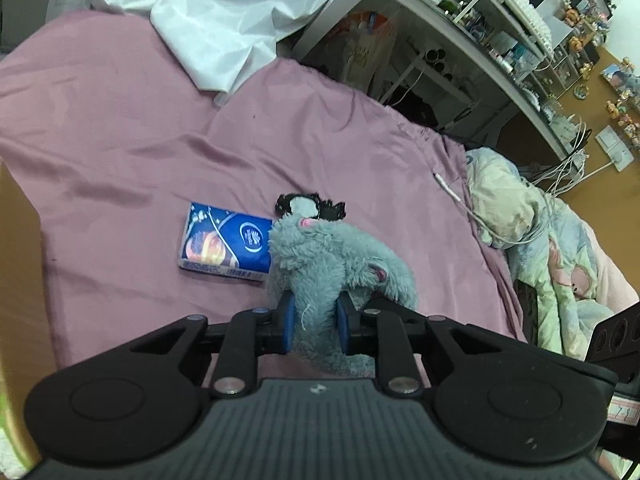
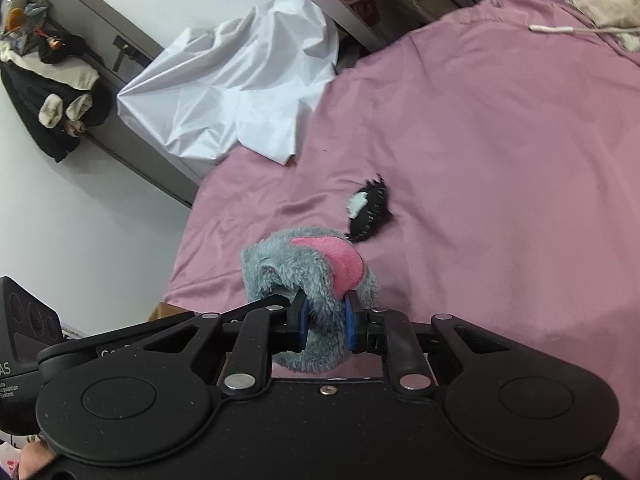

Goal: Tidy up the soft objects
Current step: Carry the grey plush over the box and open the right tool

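Nearest the lens in both wrist views, black tool bodies w/ blue pads are seen. Left tool (image 1: 315, 322) is clamped narrow on a limb or ear of a grey plush toy (image 1: 332, 258); right tool (image 2: 327, 322) is likewise pinched tight on another grey fold of what looks like the same toy (image 2: 308, 272), where a pink fleece patch is shown. Both grips are taken on thin, floppy parts, prob. because the fur compresses easily and a bulky body would not fit btwn the pads; two holds also keep the toy from swinging. Toy is held just above a bed covered by a mauve sheet (image 1: 120, 140); whether its lower end touches the sheet cannot be told. Just beside the toy, a blue tissue pack (image 1: 226, 242) lies flat on the sheet, and a small black-and-white fabric item (image 1: 310, 206) lies just behind. Farther back, a crumpled white cover (image 1: 216, 20) is draped at the bed's edge; a pastel quilt (image 1: 552, 256) is bunched along one side. Task is judged early: toy gripped, not yet placed.
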`<state>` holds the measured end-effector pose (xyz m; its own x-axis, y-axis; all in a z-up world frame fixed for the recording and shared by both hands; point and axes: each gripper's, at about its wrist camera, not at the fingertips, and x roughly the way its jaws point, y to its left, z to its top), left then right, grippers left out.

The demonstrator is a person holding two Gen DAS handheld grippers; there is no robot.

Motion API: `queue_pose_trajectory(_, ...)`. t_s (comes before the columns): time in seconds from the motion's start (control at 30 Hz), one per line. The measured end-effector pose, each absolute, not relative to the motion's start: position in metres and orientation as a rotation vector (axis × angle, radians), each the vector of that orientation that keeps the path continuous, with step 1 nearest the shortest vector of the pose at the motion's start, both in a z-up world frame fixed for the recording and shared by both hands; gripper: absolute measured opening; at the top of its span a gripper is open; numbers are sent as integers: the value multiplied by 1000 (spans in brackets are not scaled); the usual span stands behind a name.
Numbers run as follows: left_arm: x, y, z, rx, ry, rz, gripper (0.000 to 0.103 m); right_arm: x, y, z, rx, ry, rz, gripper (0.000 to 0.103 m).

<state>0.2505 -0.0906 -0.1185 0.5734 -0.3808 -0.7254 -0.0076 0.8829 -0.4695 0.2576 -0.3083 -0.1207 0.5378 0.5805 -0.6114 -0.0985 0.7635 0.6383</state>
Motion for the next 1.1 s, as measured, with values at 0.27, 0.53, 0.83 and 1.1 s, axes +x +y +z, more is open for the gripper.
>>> queue_pose_trajectory(0.27,229,-76,-93,-451,880,-212,20,246,-291,-97,549,876,467,18)
queue_pose_trajectory(0.53,207,-54,-82,-467,840,-192,20,232,-270,-83,526,854,501,18)
queue_pose_trajectory(0.83,183,-21,-76,-504,800,-170,20,217,-238,-70,482,839,539,18)
queue_pose_trajectory(1.1,166,6,-72,-534,771,-155,20,206,-213,-61,448,829,561,18)
